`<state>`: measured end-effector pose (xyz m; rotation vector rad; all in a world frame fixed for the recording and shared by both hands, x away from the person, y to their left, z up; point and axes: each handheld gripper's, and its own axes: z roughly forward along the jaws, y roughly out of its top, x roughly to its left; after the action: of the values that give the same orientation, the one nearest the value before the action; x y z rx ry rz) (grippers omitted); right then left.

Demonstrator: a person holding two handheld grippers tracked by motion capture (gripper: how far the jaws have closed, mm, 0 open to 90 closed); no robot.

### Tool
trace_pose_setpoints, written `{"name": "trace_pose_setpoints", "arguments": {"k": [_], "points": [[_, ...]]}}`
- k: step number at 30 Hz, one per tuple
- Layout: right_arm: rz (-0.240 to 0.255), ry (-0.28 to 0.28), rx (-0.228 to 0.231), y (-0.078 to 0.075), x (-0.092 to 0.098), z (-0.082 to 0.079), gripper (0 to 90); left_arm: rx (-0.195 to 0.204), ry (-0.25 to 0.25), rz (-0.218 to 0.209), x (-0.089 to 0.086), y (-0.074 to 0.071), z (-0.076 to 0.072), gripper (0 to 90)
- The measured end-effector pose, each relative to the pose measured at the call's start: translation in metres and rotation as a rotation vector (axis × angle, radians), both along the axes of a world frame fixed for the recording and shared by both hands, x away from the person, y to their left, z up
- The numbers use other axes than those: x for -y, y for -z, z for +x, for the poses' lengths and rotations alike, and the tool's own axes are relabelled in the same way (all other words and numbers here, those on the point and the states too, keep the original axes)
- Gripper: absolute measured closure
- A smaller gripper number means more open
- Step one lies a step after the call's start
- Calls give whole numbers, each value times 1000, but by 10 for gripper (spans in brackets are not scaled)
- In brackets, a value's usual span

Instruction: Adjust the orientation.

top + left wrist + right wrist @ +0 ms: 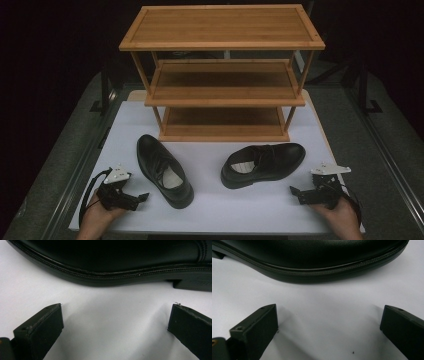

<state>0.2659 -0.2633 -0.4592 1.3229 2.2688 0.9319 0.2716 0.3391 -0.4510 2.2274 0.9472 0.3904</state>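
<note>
Two black leather shoes lie on the white table top (215, 205) in front of a wooden rack. The left shoe (164, 169) points toward the near edge; its sole and heel side (107, 262) faces my left gripper (140, 198), which rests open on the table just left of it. The right shoe (263, 164) lies crosswise with its toe to the right; its side (312, 260) faces my right gripper (295, 192), open near the front right. In both gripper views the jaws stand wide apart over bare white table, nothing between them.
A three-tier bamboo shoe rack (222, 75) stands at the back of the table, its shelves bare. Dark floor and metal rails (85, 165) flank the table. White table surface lies between the two shoes and along the front edge.
</note>
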Motion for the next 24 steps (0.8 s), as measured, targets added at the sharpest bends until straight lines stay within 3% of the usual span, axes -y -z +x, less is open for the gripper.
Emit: {"name": "trace_pose_setpoints", "arguments": {"k": [6,10,13,14,15,24], "points": [[1,0,1,0,0,0,11,10,-12,-5,-1,-2,-1,20],[1,0,0,0,0,0,11,26,-1,-23,-6,-4,-4,212],[1,0,1,0,0,0,11,21,-4,-24,-10,-7,-6,261],[1,0,1,0,0,0,11,20,-5,-28,-11,-8,-6,305],[1,0,1,0,0,0,11,17,-6,-36,-13,-11,-7,405],[2,0,1,0,0,0,11,9,-59,-59,-20,-23,-3,791]]}}
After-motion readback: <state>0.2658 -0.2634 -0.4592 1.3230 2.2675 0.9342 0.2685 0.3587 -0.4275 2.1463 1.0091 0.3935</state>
